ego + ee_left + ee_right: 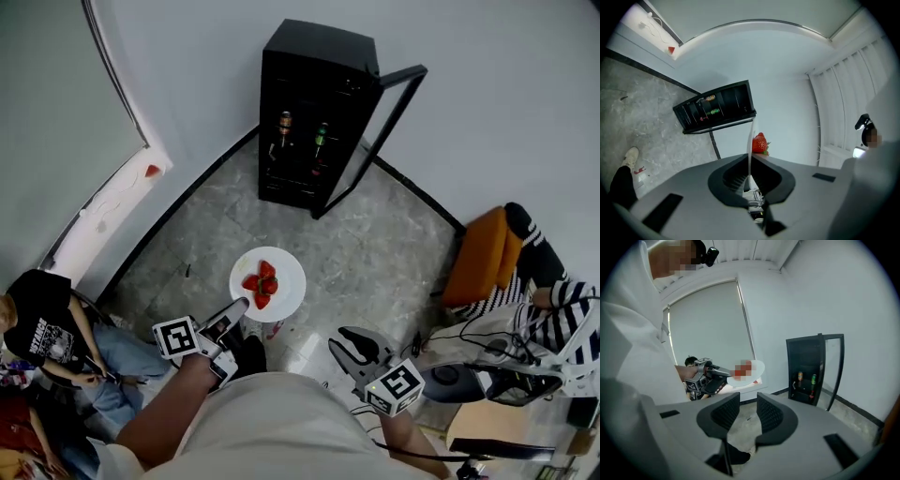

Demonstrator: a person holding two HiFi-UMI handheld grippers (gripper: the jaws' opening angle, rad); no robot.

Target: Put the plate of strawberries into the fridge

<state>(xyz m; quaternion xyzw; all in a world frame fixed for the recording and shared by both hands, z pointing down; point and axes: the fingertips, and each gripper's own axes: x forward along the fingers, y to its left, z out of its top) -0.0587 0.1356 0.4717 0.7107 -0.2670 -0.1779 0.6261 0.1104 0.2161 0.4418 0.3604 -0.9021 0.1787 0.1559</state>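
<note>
A white plate with a few red strawberries hangs above the grey stone floor. My left gripper is shut on its near rim. In the left gripper view the plate stands edge-on between the closed jaws, with one strawberry beside it. The black fridge stands ahead against the wall, its glass door swung open to the right. My right gripper is open with nothing between its fingers, lower right of the plate. The right gripper view shows the plate and fridge.
Two cans stand on a fridge shelf. A person in a black shirt sits at the left. An orange chair and a person in striped sleeves are at the right, with cables on the floor. A white sill runs along the left wall.
</note>
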